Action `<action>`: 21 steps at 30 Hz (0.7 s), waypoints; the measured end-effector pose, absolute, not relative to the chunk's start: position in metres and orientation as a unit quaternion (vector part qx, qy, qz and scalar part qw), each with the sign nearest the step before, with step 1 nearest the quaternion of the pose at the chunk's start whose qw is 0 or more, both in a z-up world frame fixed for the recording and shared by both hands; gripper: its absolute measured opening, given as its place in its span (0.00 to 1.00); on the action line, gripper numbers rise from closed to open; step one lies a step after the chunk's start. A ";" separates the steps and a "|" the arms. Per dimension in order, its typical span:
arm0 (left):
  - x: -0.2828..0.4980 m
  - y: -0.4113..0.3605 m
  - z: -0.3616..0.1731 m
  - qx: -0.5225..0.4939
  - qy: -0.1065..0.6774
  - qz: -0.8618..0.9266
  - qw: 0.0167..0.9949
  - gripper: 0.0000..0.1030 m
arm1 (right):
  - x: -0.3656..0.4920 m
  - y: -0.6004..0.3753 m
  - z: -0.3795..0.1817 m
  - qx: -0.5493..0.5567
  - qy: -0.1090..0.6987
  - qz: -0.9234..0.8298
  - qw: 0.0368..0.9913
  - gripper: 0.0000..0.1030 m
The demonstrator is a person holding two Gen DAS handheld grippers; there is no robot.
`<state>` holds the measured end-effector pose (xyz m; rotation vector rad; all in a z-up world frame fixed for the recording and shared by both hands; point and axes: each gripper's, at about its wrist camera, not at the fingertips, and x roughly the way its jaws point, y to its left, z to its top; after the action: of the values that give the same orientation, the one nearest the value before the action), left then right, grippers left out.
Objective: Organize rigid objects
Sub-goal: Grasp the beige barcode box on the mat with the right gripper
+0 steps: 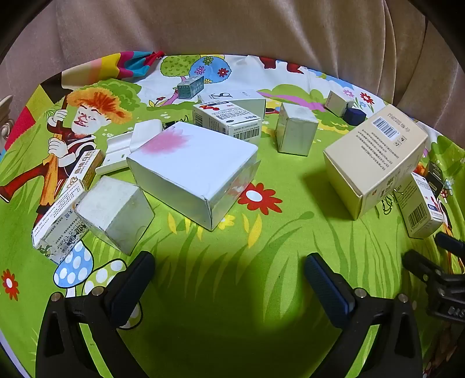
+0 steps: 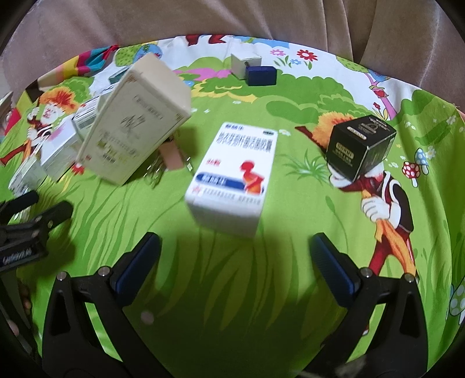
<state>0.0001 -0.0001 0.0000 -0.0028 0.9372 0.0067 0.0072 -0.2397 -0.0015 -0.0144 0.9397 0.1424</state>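
Observation:
Many small cartons lie scattered on a cartoon-printed green cloth (image 1: pixel 290 232). In the left wrist view a white box with a pink blot (image 1: pixel 191 171) lies just ahead of my left gripper (image 1: pixel 229 267), which stands open over bare cloth. A grey cube box (image 1: pixel 116 215) sits at its left and a beige box (image 1: pixel 375 157) at the right. In the right wrist view my right gripper (image 2: pixel 235 250) is open, and a white medicine box (image 2: pixel 235 180) lies just beyond its fingertips. A black cube box (image 2: pixel 360 148) stands to the right, and the beige box (image 2: pixel 136 122) to the left.
Further cartons crowd the back and left: a barcode box (image 1: pixel 229 120), a silver cube (image 1: pixel 295 130), a teal box (image 1: pixel 190 87), a navy box (image 2: pixel 260 75). Brown upholstery (image 1: pixel 232 26) rises behind the cloth. Each gripper shows at the edge of the other's view.

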 end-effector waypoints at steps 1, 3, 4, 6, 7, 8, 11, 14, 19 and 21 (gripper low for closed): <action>0.000 0.000 0.000 -0.003 0.450 0.002 0.893 1.00 | 0.003 -0.243 0.001 0.016 0.447 0.074 0.891 1.00; 0.000 0.000 0.000 -0.005 0.450 0.002 0.893 1.00 | -0.002 -0.253 0.005 0.088 0.434 0.098 0.891 1.00; 0.000 0.000 0.000 -0.005 0.450 0.002 0.893 1.00 | -0.002 -0.260 0.006 0.142 0.427 0.122 0.885 1.00; -0.001 0.000 0.000 -0.005 0.450 0.002 0.893 1.00 | 0.002 -0.268 0.009 0.210 0.418 0.152 0.871 1.00; -0.001 0.001 0.000 -0.005 0.450 0.002 0.893 1.00 | 0.006 -0.270 0.011 0.239 0.412 0.158 0.865 1.00; -0.001 0.001 0.000 -0.005 0.450 0.002 0.893 1.00 | 0.008 -0.271 0.014 0.252 0.405 0.154 0.865 1.00; 0.000 0.000 0.000 -0.004 0.451 0.002 0.893 1.00 | 0.020 -0.269 0.043 0.235 0.360 0.111 0.896 1.00; 0.000 0.000 0.000 -0.004 0.451 0.002 0.893 1.00 | 0.040 -0.257 0.077 0.208 0.326 0.111 0.916 1.00; 0.000 0.000 0.000 -0.004 0.451 0.002 0.893 1.00 | 0.097 -0.220 0.107 0.139 0.354 0.171 0.909 1.00; 0.000 0.000 0.000 -0.004 0.451 0.002 0.893 1.00 | 0.121 -0.200 0.096 0.121 0.402 0.236 0.877 1.00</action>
<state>0.0000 0.0000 0.0000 -0.0083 0.9357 0.0040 0.1212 -0.2005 0.0956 0.2518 0.8388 0.4914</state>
